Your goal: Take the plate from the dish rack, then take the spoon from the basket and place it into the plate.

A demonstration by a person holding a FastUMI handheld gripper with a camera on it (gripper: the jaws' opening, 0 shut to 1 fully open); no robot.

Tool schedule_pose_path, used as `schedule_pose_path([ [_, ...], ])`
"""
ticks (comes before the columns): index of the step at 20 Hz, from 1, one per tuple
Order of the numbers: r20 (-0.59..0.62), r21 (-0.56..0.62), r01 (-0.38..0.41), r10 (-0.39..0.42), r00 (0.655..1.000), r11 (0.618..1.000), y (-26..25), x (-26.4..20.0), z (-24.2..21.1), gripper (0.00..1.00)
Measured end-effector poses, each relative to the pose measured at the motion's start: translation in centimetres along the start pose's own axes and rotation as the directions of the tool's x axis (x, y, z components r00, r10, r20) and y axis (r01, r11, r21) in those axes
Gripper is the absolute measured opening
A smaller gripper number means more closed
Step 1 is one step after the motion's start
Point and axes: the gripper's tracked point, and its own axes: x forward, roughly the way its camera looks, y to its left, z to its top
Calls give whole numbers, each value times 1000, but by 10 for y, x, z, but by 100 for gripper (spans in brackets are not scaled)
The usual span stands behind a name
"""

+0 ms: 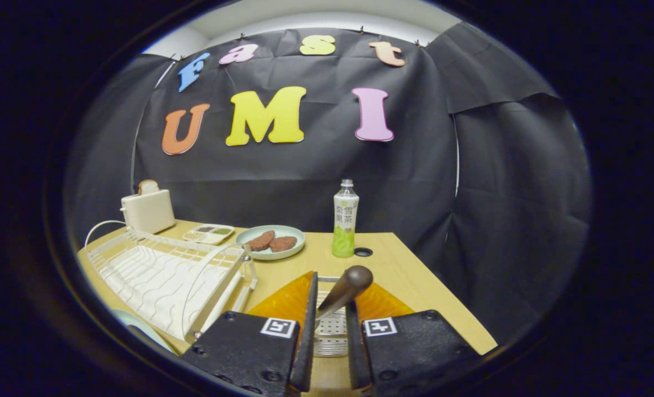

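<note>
While hand-held gripper (331, 309) straddles spoon (344, 291), dish rack (167, 275) beside, bottle (345, 220) beyond

The gripper (329, 325) shows as two broad, blocky housings side by side, each dark with a slightly grainy, matte surface and angled outer edges. Each housing carries a small square white tag printed with a black pixel-like marker, set near its inner front corner. Round recessed screw heads sit at several corners of both blocks. From the inner edge of each housing a slim, flat finger (308, 325) runs forward, standing on its narrow edge like a blade. The two fingers lie roughly parallel with a narrow gap between them.
</note>
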Motion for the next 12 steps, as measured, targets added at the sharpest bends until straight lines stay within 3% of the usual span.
schedule_pose_path([
  [2,6,5,-25,25,1000,1000,14,-3,3,22],
  [4,31,-24,32,-31,999,999,8,-2,11,18],
  [12,108,-17,107,-104,989,994,6,-24,61,16],
])
